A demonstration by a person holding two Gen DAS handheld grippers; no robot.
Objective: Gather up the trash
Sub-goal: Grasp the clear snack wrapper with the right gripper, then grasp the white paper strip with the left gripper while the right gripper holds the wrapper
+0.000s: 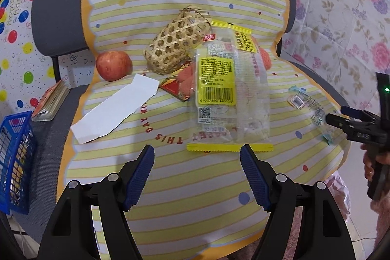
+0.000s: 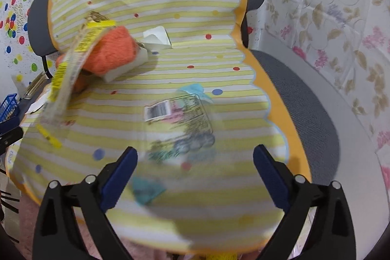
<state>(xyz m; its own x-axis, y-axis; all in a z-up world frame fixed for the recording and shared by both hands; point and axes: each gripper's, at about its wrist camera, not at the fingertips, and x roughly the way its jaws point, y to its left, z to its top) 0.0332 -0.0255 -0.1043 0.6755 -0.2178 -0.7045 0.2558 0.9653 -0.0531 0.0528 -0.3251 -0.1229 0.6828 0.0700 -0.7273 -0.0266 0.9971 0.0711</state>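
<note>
A large clear wrapper with yellow labels (image 1: 229,89) lies flat on the striped yellow cloth (image 1: 170,174), just ahead of my open, empty left gripper (image 1: 197,152). A torn white card (image 1: 114,109) lies to its left, and a red-and-gold wrapper (image 1: 174,87) sits beside it. A small clear wrapper with teal ends (image 2: 180,128) lies between the open fingers of my right gripper (image 2: 195,157), which is empty; it also shows in the left wrist view (image 1: 309,109), with the right gripper (image 1: 341,121) at its near end.
A woven bamboo basket (image 1: 178,40) lies on its side next to an apple (image 1: 113,65). An orange sponge (image 2: 112,52) sits under the big wrapper. A blue bin (image 1: 14,162) and a small book (image 1: 51,99) are at the left, on the grey chair seat (image 2: 304,109).
</note>
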